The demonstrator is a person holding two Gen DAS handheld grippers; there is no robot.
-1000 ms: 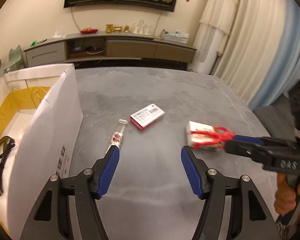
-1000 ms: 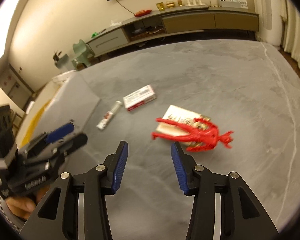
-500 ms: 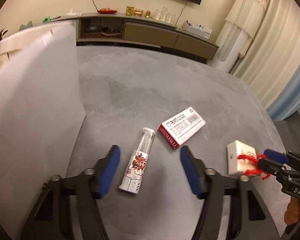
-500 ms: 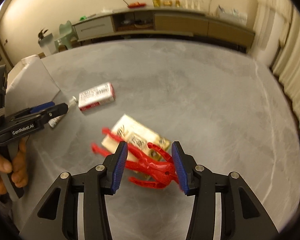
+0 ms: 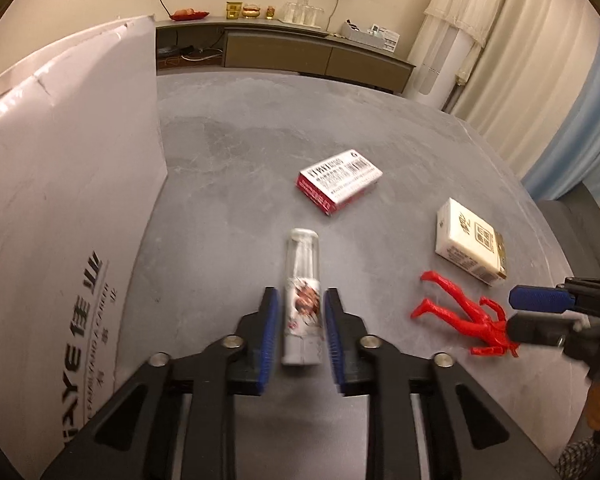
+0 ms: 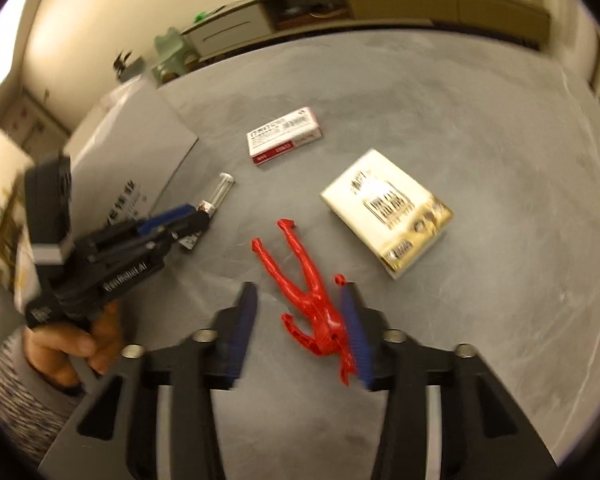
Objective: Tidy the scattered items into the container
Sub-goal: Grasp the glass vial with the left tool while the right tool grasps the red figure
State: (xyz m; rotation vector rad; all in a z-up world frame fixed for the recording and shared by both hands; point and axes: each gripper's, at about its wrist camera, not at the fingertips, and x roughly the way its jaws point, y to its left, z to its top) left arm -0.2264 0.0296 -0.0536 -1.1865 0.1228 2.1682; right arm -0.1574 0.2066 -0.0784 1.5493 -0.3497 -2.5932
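Blue-padded left gripper (image 5: 299,334) closes around small bottle (image 5: 302,312) on grey table (image 5: 236,184)

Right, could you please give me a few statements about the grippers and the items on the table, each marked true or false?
1. The left gripper straddles the small bottle. True.
2. The red figure lies on top of the cream box. False: it lies on the grey table, apart from the box.
3. The right gripper is open around the red figure's upper body. True.
4. The red-and-white box is inside the white carton. False: it lies on the table.
5. The small bottle stands upright. False: it lies on its side.
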